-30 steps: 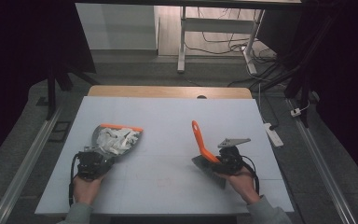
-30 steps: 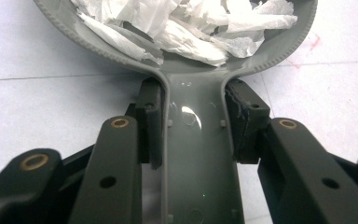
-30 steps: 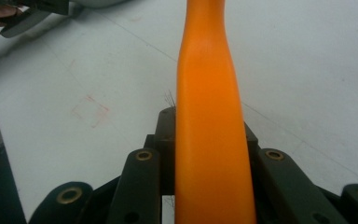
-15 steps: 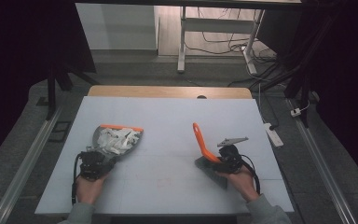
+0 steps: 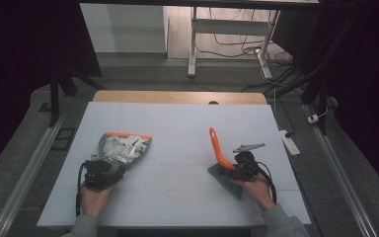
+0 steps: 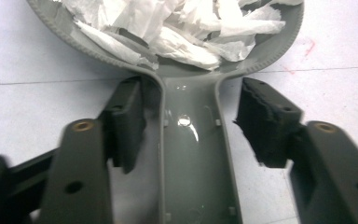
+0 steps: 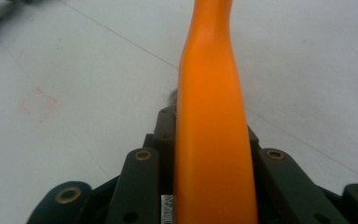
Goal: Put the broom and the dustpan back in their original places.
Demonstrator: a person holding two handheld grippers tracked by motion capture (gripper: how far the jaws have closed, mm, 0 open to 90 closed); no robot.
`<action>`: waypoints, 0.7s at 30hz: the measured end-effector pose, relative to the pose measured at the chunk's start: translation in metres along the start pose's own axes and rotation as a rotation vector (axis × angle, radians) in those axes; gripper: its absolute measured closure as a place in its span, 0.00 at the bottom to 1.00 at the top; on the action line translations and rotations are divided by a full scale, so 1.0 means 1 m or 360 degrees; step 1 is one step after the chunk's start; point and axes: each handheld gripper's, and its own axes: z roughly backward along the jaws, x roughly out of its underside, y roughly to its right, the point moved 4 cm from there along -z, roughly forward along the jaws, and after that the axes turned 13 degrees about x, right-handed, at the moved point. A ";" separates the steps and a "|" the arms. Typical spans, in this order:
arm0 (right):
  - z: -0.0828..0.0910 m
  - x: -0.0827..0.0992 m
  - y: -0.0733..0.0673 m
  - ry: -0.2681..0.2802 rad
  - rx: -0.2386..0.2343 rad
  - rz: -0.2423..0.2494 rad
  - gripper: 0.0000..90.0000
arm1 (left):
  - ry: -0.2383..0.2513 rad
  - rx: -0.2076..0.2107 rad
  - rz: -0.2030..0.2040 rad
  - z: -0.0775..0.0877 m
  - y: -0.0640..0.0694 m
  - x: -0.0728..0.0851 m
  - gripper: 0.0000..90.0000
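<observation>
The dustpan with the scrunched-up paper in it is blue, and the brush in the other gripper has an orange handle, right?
Not quite. The dustpan is grey, not blue; the left gripper view shows its grey handle and rim up close. The rest holds: scrunched-up paper lies in it, and the right gripper is shut on the brush with the orange handle.

Lab or recording studio, not a home. Pale work table (image 5: pixel 177 123) mid-frame on grey carpet, black curtains (image 5: pixel 19 59) down both sides, floor rails (image 5: pixel 29 163) at lower left and right, loose cables (image 5: pixel 242 47) and power strip (image 5: pixel 288 140) right, desk legs (image 5: pixel 193 44) top centre.
</observation>
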 end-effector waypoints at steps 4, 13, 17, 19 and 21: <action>-0.001 0.000 0.003 -0.0006 0.0007 0.0016 0.76 | 0.0023 0.0004 -0.0024 0.002 0.002 -0.001 0.34; -0.002 0.003 0.013 -0.0029 0.0023 -0.0025 0.66 | 0.0032 0.0014 -0.0065 0.009 0.004 -0.001 0.26; -0.003 0.003 0.016 -0.0047 0.0044 -0.0037 0.60 | 0.0031 0.0029 -0.0073 0.012 0.005 0.000 0.23; -0.004 0.004 0.018 -0.0060 0.0063 -0.0048 0.54 | 0.0030 0.0031 -0.0087 0.012 0.006 0.000 0.22; -0.004 0.004 0.020 -0.0063 0.0106 -0.0029 0.51 | 0.0033 0.0033 -0.0102 0.013 0.007 -0.001 0.21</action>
